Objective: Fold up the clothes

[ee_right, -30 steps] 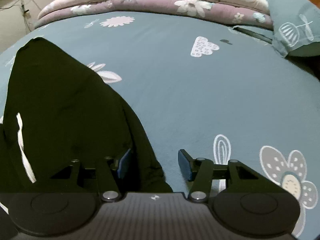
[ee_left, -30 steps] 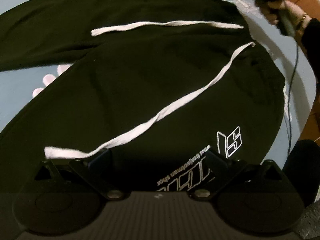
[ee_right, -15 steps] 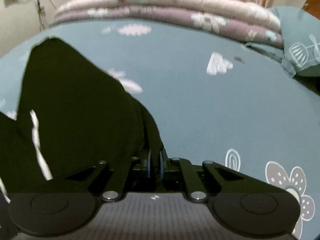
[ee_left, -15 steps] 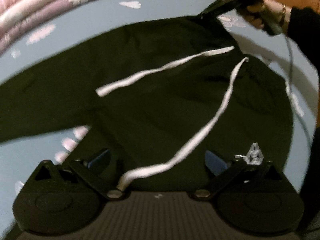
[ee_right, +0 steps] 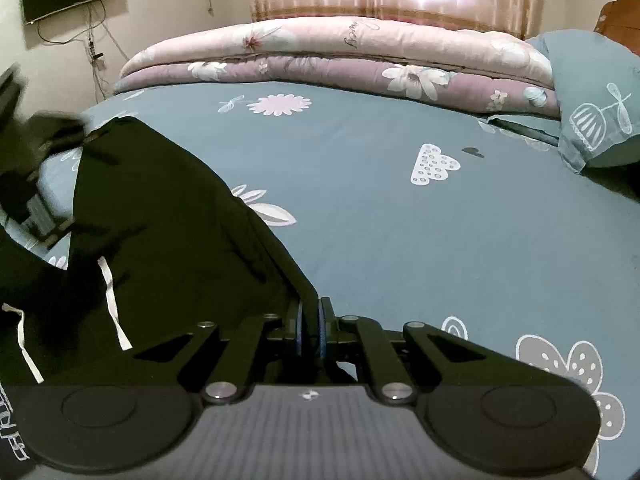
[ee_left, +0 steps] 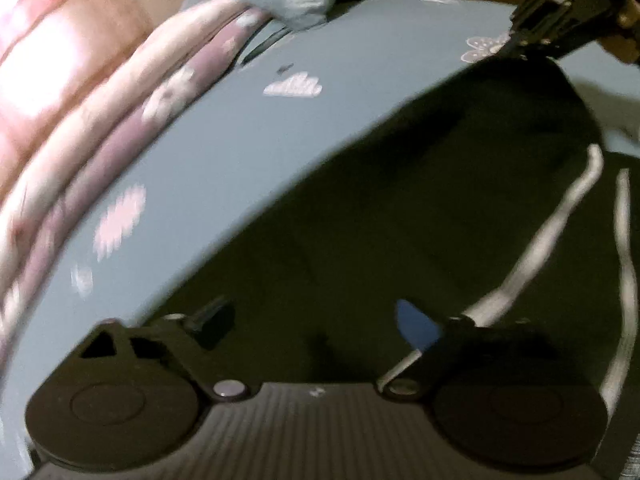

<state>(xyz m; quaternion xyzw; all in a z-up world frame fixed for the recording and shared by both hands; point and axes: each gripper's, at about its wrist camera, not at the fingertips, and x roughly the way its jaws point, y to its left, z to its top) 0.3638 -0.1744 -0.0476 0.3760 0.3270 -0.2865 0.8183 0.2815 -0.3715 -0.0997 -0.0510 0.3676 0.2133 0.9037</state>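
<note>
Item: black drawstring hoodie (ee_right: 160, 216) on blue flower-print bed sheet (ee_right: 400, 220) | right gripper (ee_right: 310, 326) fingers clenched on hoodie edge | left gripper (ee_left: 316, 320) fingers closing above hoodie cloth, nothing pinched | step: gripping for fold | next: left must pinch hoodie cloth.

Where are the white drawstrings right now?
Left wrist view, right side: the white drawstrings lie across the black hoodie, one end beside the left tongs.

Black grippers (ee_right: 310, 326), seemingly blue-padded fingers (ee_left: 416, 326)
</note>
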